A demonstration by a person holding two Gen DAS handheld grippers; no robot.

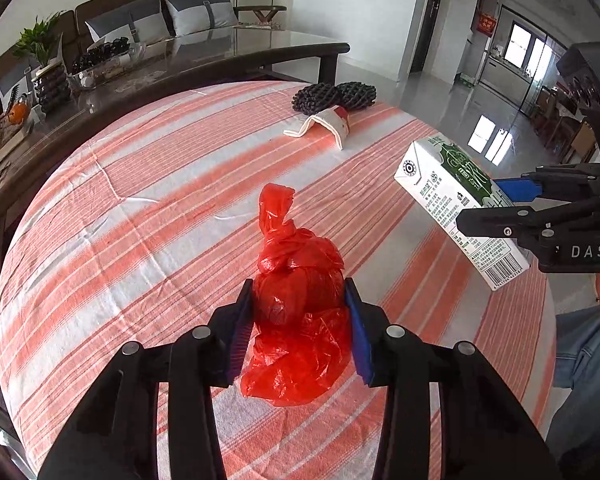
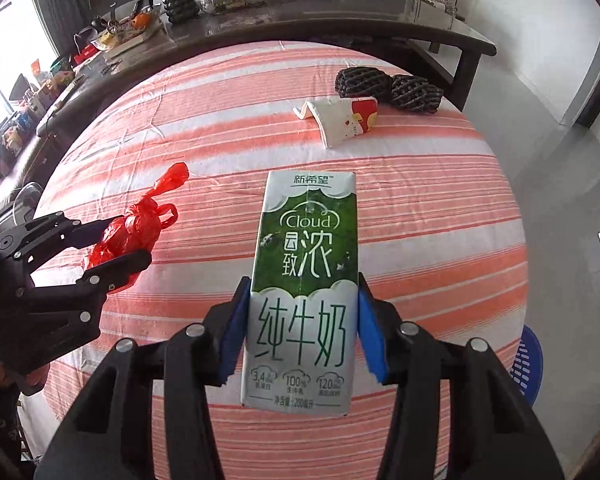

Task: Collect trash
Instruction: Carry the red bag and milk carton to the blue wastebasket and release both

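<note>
I am looking into a bright living room with a dark sofa and grey cushions behind a long glass-topped table, and in front of it the counter [image 1: 140,208] under an orange-and-white striped cloth. From the left wrist view, my left hand-held gripper [image 1: 299,304] is clamped on a knotted red plastic bag [image 1: 296,304], its blue pads pressing the bag's round body from both sides, the knot and twisted tail standing up beyond the fingertips; I cannot tell whether the bag's loose bottom touches the cloth. Farther across the counter lies a flattened paper cup [image 1: 324,128], touching two black foam nets [image 1: 334,98] behind it. At the right, my right hand-held gripper [image 1: 496,204] holds a milk carton [image 1: 456,200] tilted above the counter's edge. From the right wrist view, the right hand-held gripper [image 2: 304,312] grips the green-and-white milk carton [image 2: 304,280] by its two narrow sides, carton pointing away from me, above the striped counter [image 2: 420,220]. To the left, the left hand-held gripper [image 2: 118,244] pinches the red plastic bag [image 2: 134,228]. The paper cup [image 2: 340,118] and the black foam nets [image 2: 388,88] sit near the counter's far edge, well apart from both grippers.
</note>
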